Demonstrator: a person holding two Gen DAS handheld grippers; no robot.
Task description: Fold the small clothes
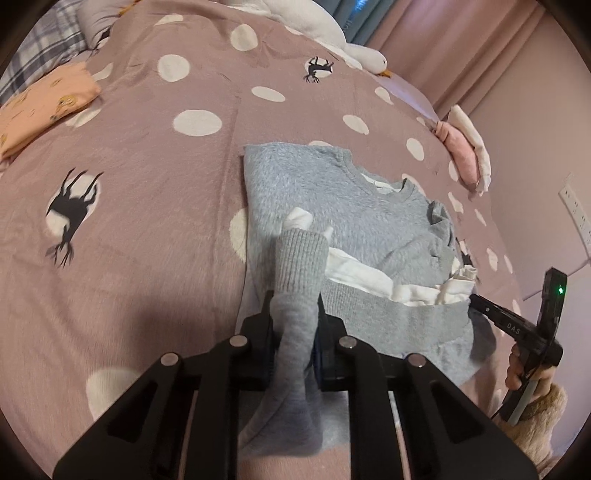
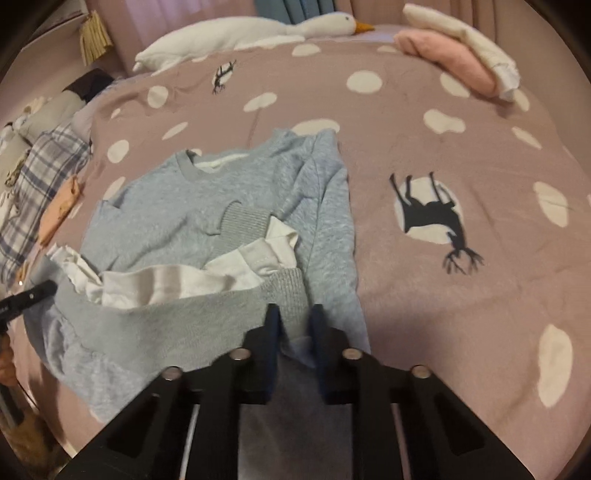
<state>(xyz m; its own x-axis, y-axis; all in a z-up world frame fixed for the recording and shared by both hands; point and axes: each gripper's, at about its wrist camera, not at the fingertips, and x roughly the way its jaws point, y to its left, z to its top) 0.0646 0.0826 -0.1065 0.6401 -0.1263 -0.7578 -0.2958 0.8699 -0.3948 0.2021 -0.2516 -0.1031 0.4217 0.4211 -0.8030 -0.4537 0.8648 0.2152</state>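
**Two claws clamped on a small grey sweater on a bed**

Far left on the bed cover [image 1: 155, 192], a mauve fabric with white dots and black deer shapes, lies a folded peach garment [image 1: 44, 110]. Beside it, a plaid cloth [image 1: 40, 48] sits at the bed's edge.

In the middle lies the grey sweater [image 1: 332, 206], partly folded, with a white inner layer showing at the neck and hem. The left claw [image 1: 295, 325] points steeply down at it, and its jaws are pressed together on the sweater's sleeve [image 1: 299, 266], whose ribbed cuff stands up between them.

To the right, seen from its own camera, the right claw [image 2: 293, 325] also tilts steeply down. Its jaws are closed on the ribbed hem of the sweater at the near edge. In the left camera's view this claw reaches in from the right, held by a hand [image 1: 517, 369] in a fuzzy tan sleeve [image 1: 535, 417].

At the head of the bed rests a white goose plush [image 2: 251, 33]. Far right, a pink garment [image 2: 447, 62] and a cream one [image 2: 465, 40] lie folded together.
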